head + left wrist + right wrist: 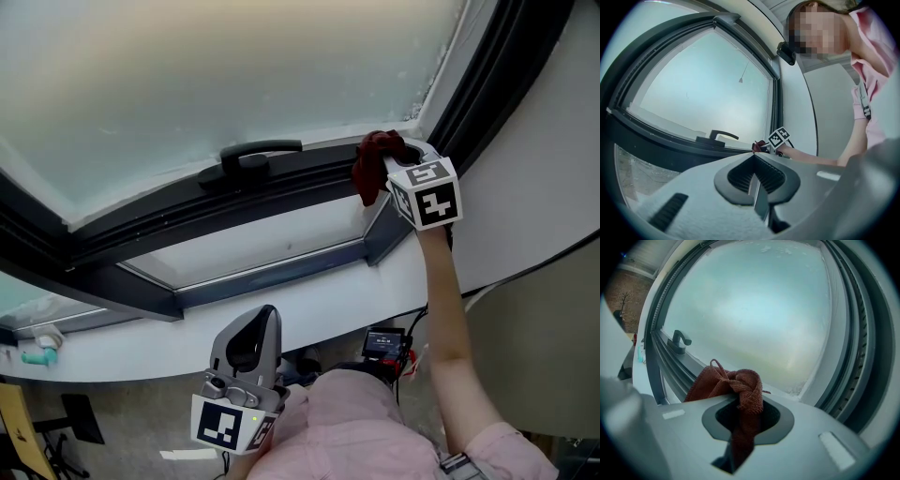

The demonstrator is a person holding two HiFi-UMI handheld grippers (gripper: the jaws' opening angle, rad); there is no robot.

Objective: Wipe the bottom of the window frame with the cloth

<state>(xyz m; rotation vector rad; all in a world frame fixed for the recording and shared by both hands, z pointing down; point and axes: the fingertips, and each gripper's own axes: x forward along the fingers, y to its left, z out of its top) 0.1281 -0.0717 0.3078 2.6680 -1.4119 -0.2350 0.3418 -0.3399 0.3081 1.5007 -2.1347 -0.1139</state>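
A dark red cloth (374, 165) is bunched against the right end of the window frame's dark bottom rail (281, 187), close to the corner. My right gripper (398, 159) is shut on it, its marker cube just below. In the right gripper view the cloth (736, 385) spills out from between the closed jaws of the right gripper (743, 418), with the bottom rail (675, 366) running off to the left. My left gripper (262, 323) hangs low near the person's body, shut and holding nothing. In its own view the left gripper (752, 180) points towards the window.
A black window handle (253, 155) sits on the rail left of the cloth. A white sill (309, 300) runs below the frame. The dark side frame (487, 84) rises on the right. A teal object (39, 354) lies at far left, and a small black device (384, 342) sits under the sill.
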